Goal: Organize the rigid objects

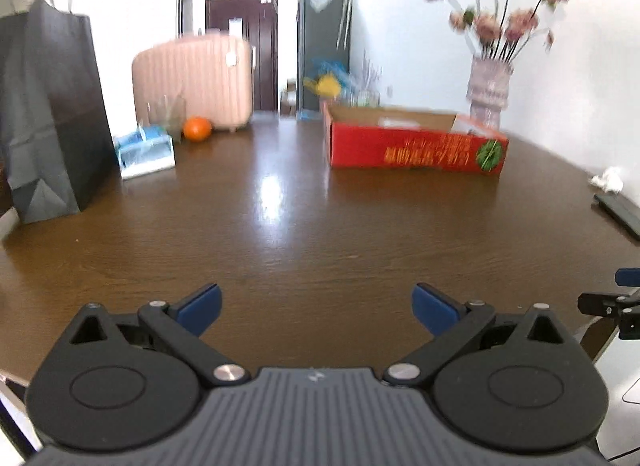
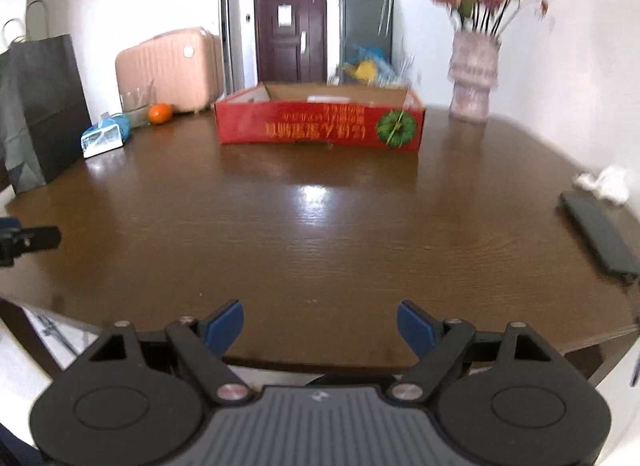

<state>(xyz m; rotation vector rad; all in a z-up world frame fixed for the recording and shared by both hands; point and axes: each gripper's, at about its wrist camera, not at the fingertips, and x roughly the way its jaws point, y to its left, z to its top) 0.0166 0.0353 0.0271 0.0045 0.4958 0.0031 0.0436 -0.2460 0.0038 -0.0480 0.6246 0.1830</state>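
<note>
Both hand-held grippers hang over the near edge of a brown tabletop (image 2: 320, 234), each with its blue pads spread wide and nothing between them: the left hand-held gripper (image 1: 317, 308) and the right hand-held gripper (image 2: 320, 326).

The landmark is a red box (image 2: 320, 127), open at the top, standing on the far half of the tabletop. Something pale lies inside it, too blurred to name. Left of the box sit an orange (image 2: 160, 113), a clear cup (image 2: 138, 101) just beside it, and a blue tissue pack (image 2: 105, 137) nearer the camera. Further left stands a dark paper bag (image 2: 44, 105). Right of the box is a vase (image 2: 472, 77) of pink flowers. Well right and nearer lie a black flat device (image 2: 598, 231) and a crumpled white tissue (image 2: 606, 182), touching or almost so.
</note>
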